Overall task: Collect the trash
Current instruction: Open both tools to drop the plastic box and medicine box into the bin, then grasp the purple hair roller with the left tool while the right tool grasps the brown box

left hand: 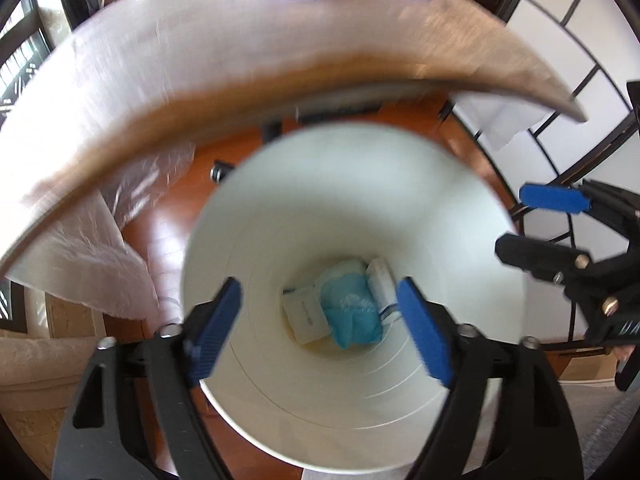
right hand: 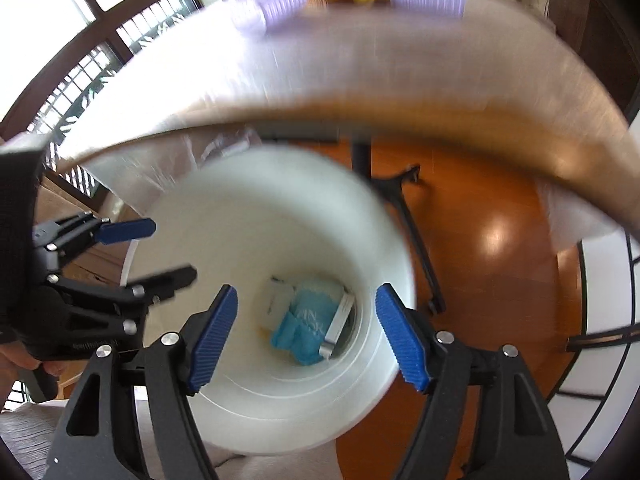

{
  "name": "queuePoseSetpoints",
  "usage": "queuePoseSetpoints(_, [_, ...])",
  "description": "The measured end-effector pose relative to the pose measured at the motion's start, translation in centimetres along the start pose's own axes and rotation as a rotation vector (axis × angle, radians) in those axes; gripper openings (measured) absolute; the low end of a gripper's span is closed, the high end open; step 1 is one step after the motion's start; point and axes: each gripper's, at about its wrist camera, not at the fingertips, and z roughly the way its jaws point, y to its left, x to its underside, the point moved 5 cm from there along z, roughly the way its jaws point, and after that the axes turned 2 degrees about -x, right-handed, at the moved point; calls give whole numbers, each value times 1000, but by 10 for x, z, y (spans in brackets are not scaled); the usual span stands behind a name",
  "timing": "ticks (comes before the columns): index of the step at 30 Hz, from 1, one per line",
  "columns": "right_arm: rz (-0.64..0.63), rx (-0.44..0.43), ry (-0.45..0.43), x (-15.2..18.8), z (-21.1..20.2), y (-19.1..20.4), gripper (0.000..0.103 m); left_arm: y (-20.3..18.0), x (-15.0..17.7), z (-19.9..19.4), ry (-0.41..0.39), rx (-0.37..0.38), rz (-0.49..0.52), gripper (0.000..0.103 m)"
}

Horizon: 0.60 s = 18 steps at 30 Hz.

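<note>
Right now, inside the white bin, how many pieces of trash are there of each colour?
In the white bin, as far as the blur allows:
Blue: 1, a crumpled blue packet
White: 2, a flat white packet to its left and a white box to its right
Total: 3

Both grippers, left and right, hang open above the bin, holding nothing.

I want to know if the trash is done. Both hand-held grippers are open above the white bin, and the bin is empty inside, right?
Not quite. The white bin is not empty: a blue packet and white wrappers lie at its bottom, as the left wrist view shows. The rest holds: the left hand-held gripper and right hand-held gripper are open above it.
</note>
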Motion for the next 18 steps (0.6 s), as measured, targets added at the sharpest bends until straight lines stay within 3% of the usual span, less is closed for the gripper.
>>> queuePoseSetpoints(4, [-51, 23, -144, -36, -44, -2, 89, -3, -20, -43, -136, 16, 2, 98])
queuePoseSetpoints(8, [-101, 57, -277, -88, -74, -10, 95, -2, -50, -70, -253, 11, -8, 101])
queuePoseSetpoints(12, [-151, 67, -328, -136, -75, -18, 99, -1, -85, -66, -283, -24, -2, 101])
queuePoseSetpoints(15, [-209, 71, -330, -172, -63, -19, 99, 1, -102, -54, -276, -71, 9, 101])
queuePoseSetpoints(18, [-260, 63, -311, -203, -44, -20, 99, 3, -118, -41, -270, -72, 2, 101])
